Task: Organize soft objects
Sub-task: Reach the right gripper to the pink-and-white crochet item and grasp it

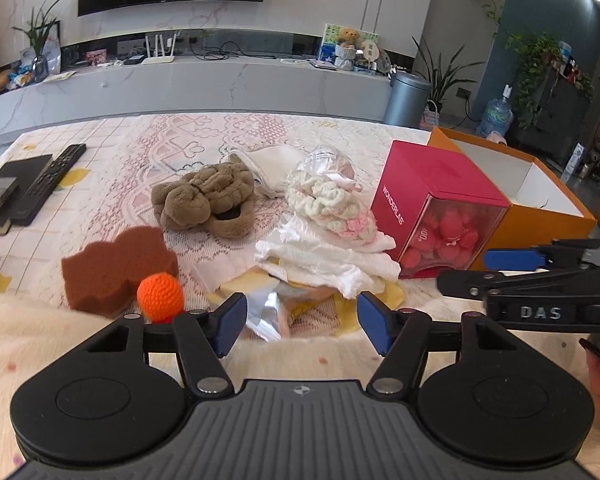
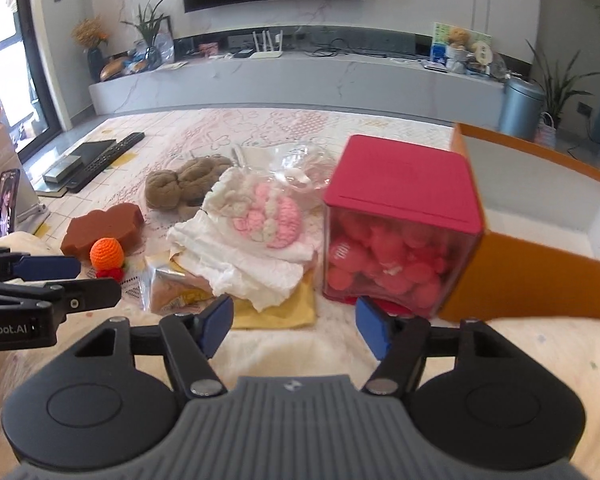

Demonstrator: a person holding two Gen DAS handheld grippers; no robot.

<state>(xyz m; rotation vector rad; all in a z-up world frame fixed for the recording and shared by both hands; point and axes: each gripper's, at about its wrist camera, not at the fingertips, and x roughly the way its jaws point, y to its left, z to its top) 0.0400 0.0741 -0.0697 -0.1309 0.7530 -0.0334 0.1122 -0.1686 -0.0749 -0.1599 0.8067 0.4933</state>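
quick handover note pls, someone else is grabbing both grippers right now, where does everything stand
Left gripper: open, empty, low over the near edge of the pile.
Right gripper: open, empty, beside it, in front of the red box.
Soft things all on the table: brown sponge, orange knitted ball, brown plush, pink and white knitted piece on the white cloth, yellow cloth under that.
Orange box: open at the right; what shows of its inside is bare.
Done: nothing sorted yet.
Left: every soft item.
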